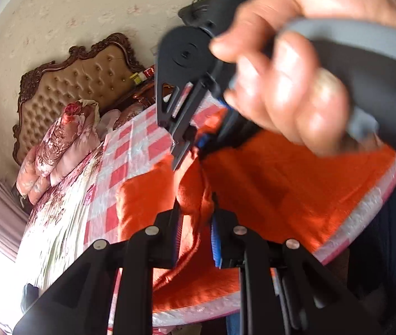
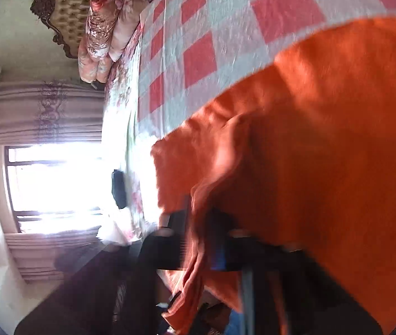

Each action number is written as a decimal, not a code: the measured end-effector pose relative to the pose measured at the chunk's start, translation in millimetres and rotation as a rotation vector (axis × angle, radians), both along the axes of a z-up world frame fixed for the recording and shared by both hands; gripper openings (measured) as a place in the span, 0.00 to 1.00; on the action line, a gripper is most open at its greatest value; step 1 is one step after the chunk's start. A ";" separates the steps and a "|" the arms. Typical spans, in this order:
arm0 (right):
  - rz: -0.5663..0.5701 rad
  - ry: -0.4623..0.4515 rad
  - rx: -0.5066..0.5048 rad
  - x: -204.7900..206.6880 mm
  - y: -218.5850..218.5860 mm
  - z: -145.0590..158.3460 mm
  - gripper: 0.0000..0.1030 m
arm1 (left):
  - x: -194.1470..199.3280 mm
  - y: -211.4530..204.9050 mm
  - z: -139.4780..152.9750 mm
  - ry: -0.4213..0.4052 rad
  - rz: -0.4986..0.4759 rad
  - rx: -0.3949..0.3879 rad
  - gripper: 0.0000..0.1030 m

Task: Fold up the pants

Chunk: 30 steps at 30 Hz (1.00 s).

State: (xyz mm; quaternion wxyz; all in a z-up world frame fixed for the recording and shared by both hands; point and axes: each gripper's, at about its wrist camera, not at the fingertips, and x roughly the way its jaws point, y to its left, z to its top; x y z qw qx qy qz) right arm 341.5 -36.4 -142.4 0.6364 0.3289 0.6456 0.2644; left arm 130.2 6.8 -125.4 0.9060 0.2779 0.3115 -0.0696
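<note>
On the left, a big bed (image 1: 66, 217) has a brown padded headboard (image 1: 72, 89) with a curly dark wood edge, and a folded flowery pink quilt (image 1: 58, 145) leans by it. A red and white checked cloth (image 1: 131, 150) covers the bed, and the fluffy orange pants (image 1: 281, 189) lie spread out on top of it. The black left gripper (image 1: 195, 223) is near the bottom middle of the left wrist view. Its two fingers are almost together and pinch a bunched fold of the orange pants between them. To the right and above, a person's hand (image 1: 287, 83) holds the black right gripper (image 1: 189, 150), and its tip also bites into the orange cloth. In the blurry right wrist view, that claw is closed tight on a hanging edge of the pants, with a bright window (image 2: 52, 178) and pale curtains (image 2: 44, 111) far off to the left.
</note>
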 end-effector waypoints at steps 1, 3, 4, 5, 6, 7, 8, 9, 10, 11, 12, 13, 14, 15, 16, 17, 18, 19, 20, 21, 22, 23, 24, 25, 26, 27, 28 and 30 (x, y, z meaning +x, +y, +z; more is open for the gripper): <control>-0.001 -0.038 -0.025 -1.0 -4.3 6.7 0.07 | -0.5 -4.3 -2.6 -0.001 -0.008 0.006 0.17; -0.006 -0.112 -0.053 -6.2 -14.2 17.4 0.07 | -0.7 -13.5 -6.6 0.004 -0.031 -0.004 0.17; -0.012 -0.134 -0.064 -7.2 -18.0 19.9 0.07 | 0.6 -17.4 -9.8 0.009 -0.044 -0.002 0.17; -0.022 -0.154 -0.080 -10.2 -24.5 22.1 0.07 | 1.1 -22.3 -13.0 0.012 -0.059 0.004 0.17; -0.031 -0.159 -0.096 -12.1 -30.7 20.1 0.07 | 2.3 -27.3 -17.2 0.017 -0.075 0.010 0.17; -0.037 -0.155 -0.109 -12.2 -35.6 15.8 0.07 | 2.7 -33.6 -22.2 0.029 -0.095 0.015 0.17; -0.047 -0.145 -0.127 -13.3 -41.5 9.1 0.07 | 3.3 -37.6 -25.4 0.037 -0.107 0.016 0.17; -0.055 -0.136 -0.138 -13.5 -45.9 2.7 0.07 | 3.8 -41.2 -28.3 0.043 -0.114 0.018 0.17; -0.058 -0.128 -0.143 -13.9 -48.3 -2.5 0.07 | 4.5 -44.9 -32.8 0.057 -0.122 0.023 0.17; -0.056 -0.122 -0.142 -14.3 -50.0 -7.7 0.07 | 5.9 -46.5 -36.3 0.068 -0.123 0.019 0.17; -0.057 -0.123 -0.147 -14.9 -50.5 -10.5 0.07 | 6.4 -47.3 -38.6 0.077 -0.121 0.014 0.17; -0.055 -0.127 -0.148 -15.5 -49.8 -11.7 0.07 | 6.9 -48.0 -39.6 0.078 -0.120 0.016 0.17; -0.053 -0.131 -0.146 -16.3 -50.3 -11.2 0.07 | 7.1 -48.5 -39.8 0.075 -0.121 0.019 0.17; -0.055 -0.138 -0.143 -17.7 -50.7 -9.2 0.07 | 6.9 -48.4 -38.7 0.069 -0.123 0.017 0.17; -0.057 -0.149 -0.137 -18.6 -51.3 -5.3 0.07 | 7.7 -48.1 -37.9 0.066 -0.127 0.012 0.17; -0.057 -0.167 -0.137 -20.1 -53.5 -0.7 0.07 | 8.6 -47.5 -37.2 0.067 -0.133 0.006 0.17; -0.058 -0.187 -0.152 -20.8 -55.1 3.4 0.07 | 8.4 -46.6 -36.8 0.067 -0.136 0.005 0.17; -0.059 -0.200 -0.165 -23.3 -57.8 6.4 0.07 | 8.0 -47.3 -36.9 0.067 -0.142 0.002 0.17; -0.058 -0.213 -0.168 -25.3 -60.3 8.7 0.07 | 7.9 -48.1 -37.3 0.068 -0.146 -0.001 0.17; -0.059 -0.219 -0.175 -26.3 -62.3 9.4 0.07 | 8.0 -49.0 -37.5 0.070 -0.150 -0.005 0.17; -0.059 -0.226 -0.192 -27.5 -63.1 9.2 0.07 | 8.2 -51.1 -38.5 0.074 -0.155 -0.008 0.17; -0.061 -0.228 -0.201 -28.1 -63.3 8.6 0.07 | 9.0 -51.0 -38.9 0.075 -0.159 -0.009 0.17; -0.066 -0.230 -0.212 -29.5 -65.1 8.2 0.07 | 8.9 -52.3 -38.8 0.074 -0.163 -0.010 0.17; -0.068 -0.235 -0.217 -30.6 -66.3 8.6 0.07 | 10.4 -51.9 -38.8 0.074 -0.169 -0.013 0.17; -0.064 -0.246 -0.224 -32.0 -67.7 10.8 0.07 | 10.7 -52.6 -39.4 0.076 -0.171 -0.013 0.17; -0.057 -0.255 -0.230 -32.6 -67.6 11.8 0.07 | 11.0 -53.3 -39.8 0.078 -0.171 -0.016 0.17; -0.050 -0.261 -0.239 -32.0 -66.1 11.9 0.07 | 12.7 -53.1 -40.3 0.083 -0.169 -0.024 0.17; -0.044 -0.252 -0.270 -27.9 -65.3 4.1 0.08 | 15.6 -51.4 -41.9 0.105 -0.163 -0.057 0.20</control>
